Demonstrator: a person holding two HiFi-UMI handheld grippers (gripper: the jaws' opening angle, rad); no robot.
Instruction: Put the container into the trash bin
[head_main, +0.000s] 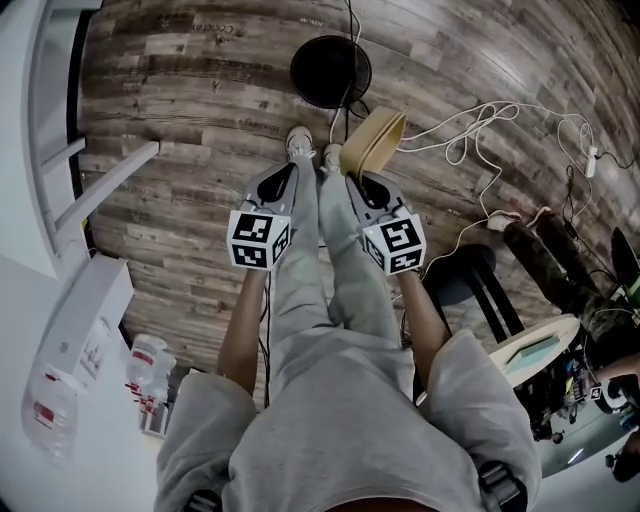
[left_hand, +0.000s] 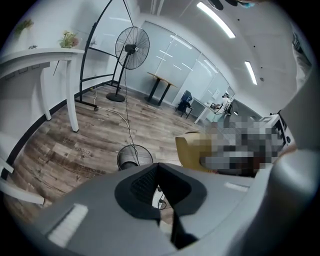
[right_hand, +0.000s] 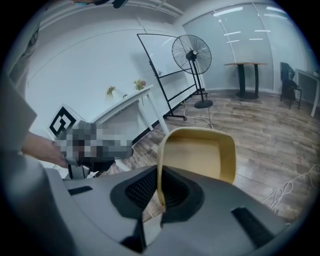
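- The yellow container (right_hand: 197, 157) hangs above the wooden floor (head_main: 180, 90), tilted, with its open side facing the right gripper view.
- The right hand-held gripper (right_hand: 160, 192) pinches the container's rim between its jaws.
- The black trash bin (head_main: 330, 70) stands on the floor just beyond the container and slightly to its left.
- The left hand-held gripper (left_hand: 159, 172) is beside the right one, its jaws pressed together with nothing between them.
- White cables (head_main: 480, 125) trail across the floor at the right.

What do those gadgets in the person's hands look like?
The left tool and right tool are grey tapered shells with black ribbed pads, each carrying a white cube of black square markers. The person wears a grey top, forearms bare.
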